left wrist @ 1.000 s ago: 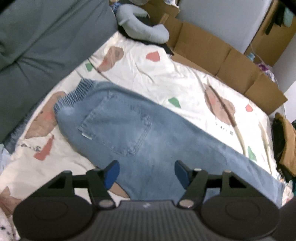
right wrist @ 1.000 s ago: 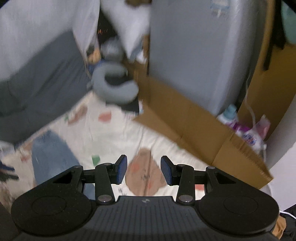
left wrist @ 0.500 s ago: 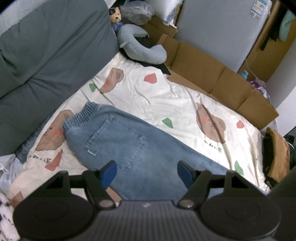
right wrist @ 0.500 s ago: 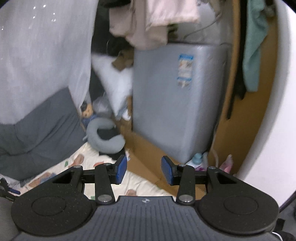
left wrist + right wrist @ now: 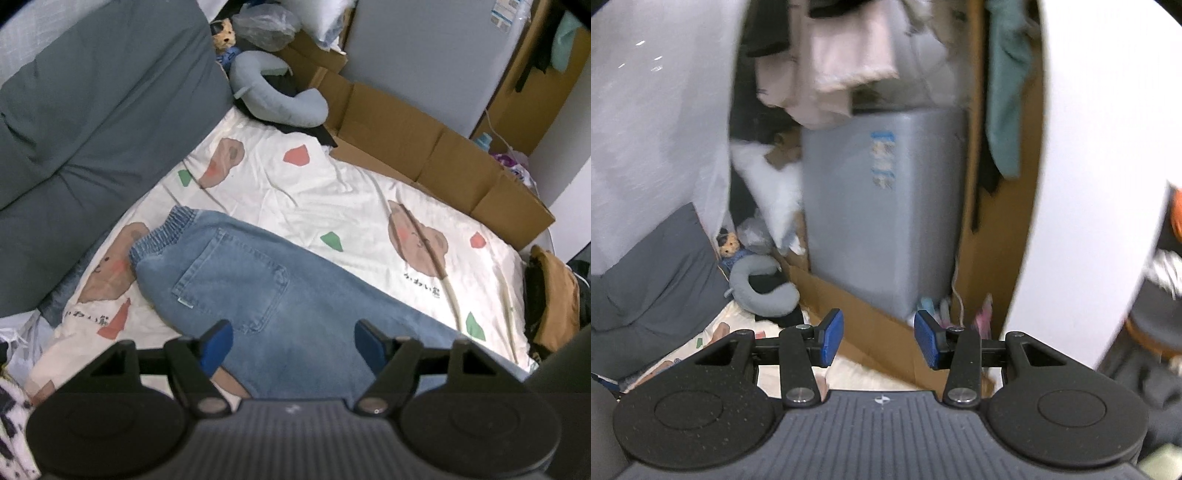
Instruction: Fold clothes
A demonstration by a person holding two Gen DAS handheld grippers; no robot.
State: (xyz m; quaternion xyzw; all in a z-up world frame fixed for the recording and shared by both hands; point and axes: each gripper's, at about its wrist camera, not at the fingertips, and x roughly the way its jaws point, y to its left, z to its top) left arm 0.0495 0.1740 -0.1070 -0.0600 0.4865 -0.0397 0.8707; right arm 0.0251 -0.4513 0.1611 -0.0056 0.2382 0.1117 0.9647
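My left gripper [image 5: 293, 341] has nothing between its blue pads, and the jaws are opening wider as it hangs above the jeans [image 5: 258, 291]. My right gripper [image 5: 879, 343] is also open and empty — it points away from the bed, toward a grey appliance [image 5: 886, 206] and the cardboard [image 5: 864, 325] at the bedside, so it is not near any clothing.

The jeans lie flat on the bear-print sheet [image 5: 332, 192], one leg laid over the other, back pocket up, the elastic waistband [image 5: 162, 232] toward the grey cushion [image 5: 92, 110]. The far end of the legs goes out of my view at the lower right.

I judge that the lengthwise fold is done. What is left is to fold the legs up toward the waistband — and some brown clothing [image 5: 554, 295] waits at the edge of the bed.
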